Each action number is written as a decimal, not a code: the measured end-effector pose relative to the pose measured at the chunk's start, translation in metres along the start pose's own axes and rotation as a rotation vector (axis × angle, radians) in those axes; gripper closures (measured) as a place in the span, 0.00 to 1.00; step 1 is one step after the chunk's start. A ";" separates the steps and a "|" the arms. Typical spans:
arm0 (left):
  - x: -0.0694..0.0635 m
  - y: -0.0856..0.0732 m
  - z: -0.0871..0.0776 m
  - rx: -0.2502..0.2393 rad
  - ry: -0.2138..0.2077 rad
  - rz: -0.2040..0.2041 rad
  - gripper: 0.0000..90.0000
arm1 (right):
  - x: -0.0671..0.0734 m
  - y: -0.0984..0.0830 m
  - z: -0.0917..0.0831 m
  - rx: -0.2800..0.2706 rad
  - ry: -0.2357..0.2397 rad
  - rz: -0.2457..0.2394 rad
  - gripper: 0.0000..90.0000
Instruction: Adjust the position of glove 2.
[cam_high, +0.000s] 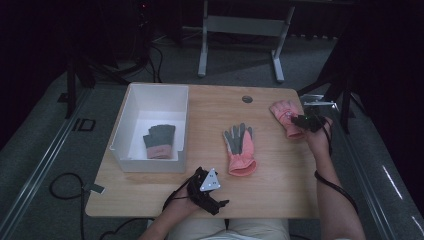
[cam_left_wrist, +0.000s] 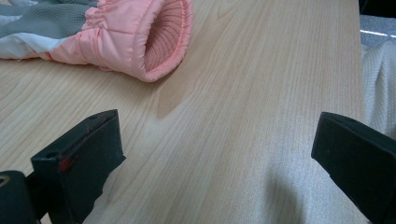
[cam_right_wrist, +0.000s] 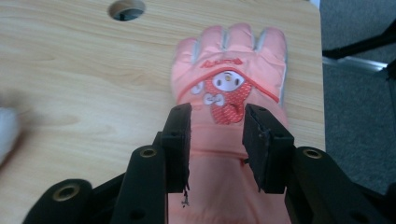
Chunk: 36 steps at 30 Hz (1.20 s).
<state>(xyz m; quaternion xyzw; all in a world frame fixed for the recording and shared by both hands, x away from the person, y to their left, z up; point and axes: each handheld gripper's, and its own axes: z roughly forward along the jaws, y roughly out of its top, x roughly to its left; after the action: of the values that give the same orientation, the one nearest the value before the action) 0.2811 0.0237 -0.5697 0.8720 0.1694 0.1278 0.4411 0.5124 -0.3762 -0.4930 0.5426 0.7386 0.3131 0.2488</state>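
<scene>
wooden table (cam_high: 280, 185) carries everything, with dark floor and a metal frame behind it. taking the white box (cam_high: 131, 107) at the table's left as landmark: a grey glove with a pink cuff (cam_high: 161, 141) lies inside it; a pink glove lying palm up (cam_high: 240, 150) rests to the box's right, near the table's middle; a pink glove with a cartoon face (cam_right_wrist: 229, 88) lies farthest from the box, at the far right corner. the right gripper (cam_right_wrist: 217, 140) hovers over that glove's cuff, jaws apart on either side of it, not pressing. the left gripper (cam_high: 205, 187) sits just below the box's near right corner, jaws wide open over bare wood.
</scene>
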 end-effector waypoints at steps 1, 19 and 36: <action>0.000 0.000 0.000 -0.001 -0.001 -0.001 0.02 | -0.002 0.000 0.005 0.009 -0.009 0.002 0.67; 0.000 -0.001 0.000 -0.003 -0.001 -0.008 0.02 | -0.018 0.004 0.050 0.119 -0.060 0.065 0.96; 0.000 0.000 0.000 0.004 -0.001 0.003 0.02 | 0.004 -0.012 -0.033 0.023 -0.022 0.141 1.00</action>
<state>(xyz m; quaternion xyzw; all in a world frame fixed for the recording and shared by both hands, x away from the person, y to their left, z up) 0.2809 0.0232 -0.5701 0.8732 0.1682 0.1277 0.4391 0.4802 -0.3816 -0.4791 0.5997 0.6993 0.3154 0.2279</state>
